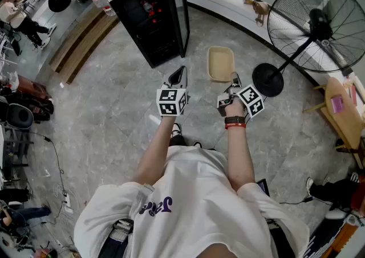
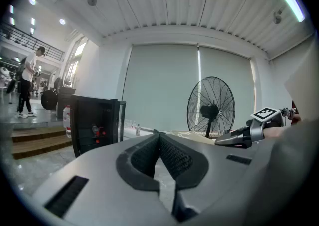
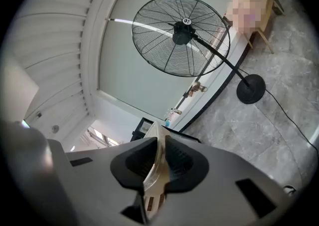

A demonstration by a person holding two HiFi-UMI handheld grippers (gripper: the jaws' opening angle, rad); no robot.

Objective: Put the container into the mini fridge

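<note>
Just above the middle of the head view, the beige container juts away from you, toward the top of the frame. Your right gripper holds it by its near edge. It is outside the mini fridge, to the fridge's lower right and apart from it.

The right gripper view shows the jaws narrowed onto a thin beige wall of the container, with a pad pressed against each face. That hand reaches forward on a nearly straight forearm. A dark watch and a red band sit on the wrist, and the marker cube lies just above them in the frame.

Your left gripper is level with the right one, to its left and near the container's lower left corner without touching it. Its jaws meet at their tips in the left gripper view, and only grey floor shows through the gap behind them, so it carries nothing. The left forearm runs roughly parallel to the right, and both grippers point up the frame, close to level.

The fridge is black and stands at the upper centre with its glass door swung open. A black standing fan fills the upper right, its round base just right of your right gripper.
</note>
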